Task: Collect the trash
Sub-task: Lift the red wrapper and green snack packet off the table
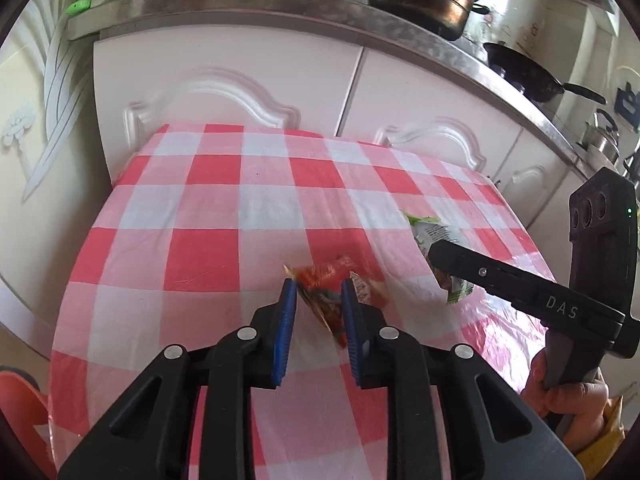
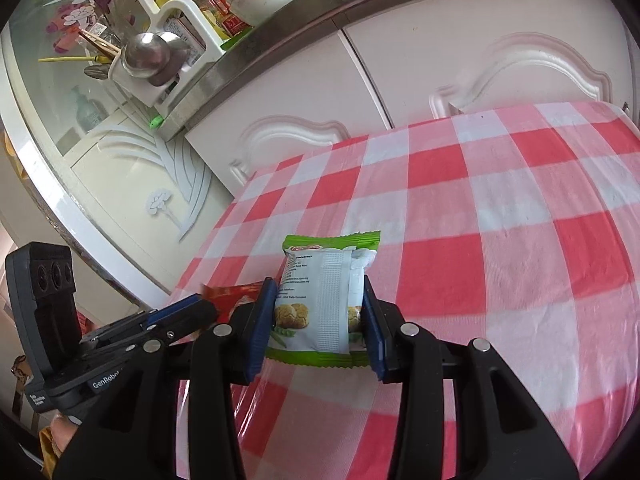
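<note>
My left gripper (image 1: 318, 294) is shut on a crumpled red snack wrapper (image 1: 326, 292), held just above the red-and-white checked tablecloth (image 1: 200, 216). My right gripper (image 2: 320, 304) is shut on a green and white biscuit packet (image 2: 326, 304), pinched between its blue pads, over the cloth. In the left wrist view the right gripper (image 1: 436, 252) comes in from the right with the green packet (image 1: 430, 228) partly hidden behind its finger. In the right wrist view the left gripper (image 2: 200, 306) sits at the lower left with the red wrapper (image 2: 232, 296) at its tip.
White cabinet doors (image 1: 240, 80) stand behind the table under a steel counter edge (image 1: 280, 8). Pots and a pan (image 1: 520, 72) sit on the counter. A dish rack with utensils (image 2: 160, 40) stands at its left end. A glass door panel (image 2: 100, 160) is at the left.
</note>
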A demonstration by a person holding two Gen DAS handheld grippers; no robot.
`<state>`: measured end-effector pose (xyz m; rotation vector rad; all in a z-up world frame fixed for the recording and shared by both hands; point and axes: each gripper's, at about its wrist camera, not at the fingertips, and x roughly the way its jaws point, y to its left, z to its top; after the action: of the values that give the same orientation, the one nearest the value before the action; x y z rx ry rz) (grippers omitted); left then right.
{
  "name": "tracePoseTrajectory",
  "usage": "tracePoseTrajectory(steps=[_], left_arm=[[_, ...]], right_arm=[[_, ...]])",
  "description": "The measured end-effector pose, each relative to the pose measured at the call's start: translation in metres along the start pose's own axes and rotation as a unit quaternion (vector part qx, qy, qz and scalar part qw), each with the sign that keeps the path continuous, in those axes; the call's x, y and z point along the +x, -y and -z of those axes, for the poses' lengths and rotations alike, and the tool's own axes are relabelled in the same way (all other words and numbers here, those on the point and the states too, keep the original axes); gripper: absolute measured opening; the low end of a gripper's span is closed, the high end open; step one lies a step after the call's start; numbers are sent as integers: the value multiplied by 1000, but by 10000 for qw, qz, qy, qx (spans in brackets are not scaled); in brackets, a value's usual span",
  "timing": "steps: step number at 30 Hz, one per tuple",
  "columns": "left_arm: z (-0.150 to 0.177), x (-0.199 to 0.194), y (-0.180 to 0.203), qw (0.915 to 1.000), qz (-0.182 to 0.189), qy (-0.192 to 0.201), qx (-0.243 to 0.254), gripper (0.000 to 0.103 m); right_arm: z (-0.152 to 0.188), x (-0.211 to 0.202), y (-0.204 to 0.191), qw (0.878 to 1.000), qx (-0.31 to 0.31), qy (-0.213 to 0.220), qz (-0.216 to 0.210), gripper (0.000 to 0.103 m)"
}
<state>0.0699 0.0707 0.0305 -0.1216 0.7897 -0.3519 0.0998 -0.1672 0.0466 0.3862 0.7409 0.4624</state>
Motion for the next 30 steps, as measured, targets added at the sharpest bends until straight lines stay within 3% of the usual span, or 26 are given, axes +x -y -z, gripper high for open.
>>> tracePoseTrajectory(steps=[3,5,7,8,13,16,20,23,26,30], left_arm=[[3,-1,9,9982,368,-294,362,41],[7,-4,19,9959,348,-440,705,49],[10,-6,27,9930,418,-509,982,71],[10,-7,29,9926,372,-468,1058,73],[10,9,51,9851,294,-597,1587,74],[11,28,56,9796,-88,-758,1860,71],[5,31,50,9816,-125,-782,1740,64],[4,29,47,9818,-228,-767,1723,53],[5,29,45,9823,-231,-741,1703,53],[8,38,46,9767,-458,-791,1940,58]], right_arm=[[10,-11,-1,10000,61,-6,-5,42],[17,-19,-1,9999,87,-52,-10,42],[22,-26,1,9999,117,-55,5,42],[24,-31,2,9999,124,-44,10,42],[30,-44,4,9998,182,-34,19,42],[32,-52,4,9998,183,4,27,42],[35,-60,7,9998,210,33,18,42],[36,-61,8,9997,253,21,-6,42],[38,-61,7,9995,302,-8,-76,42],[41,-63,0,9997,228,-32,-77,42]])
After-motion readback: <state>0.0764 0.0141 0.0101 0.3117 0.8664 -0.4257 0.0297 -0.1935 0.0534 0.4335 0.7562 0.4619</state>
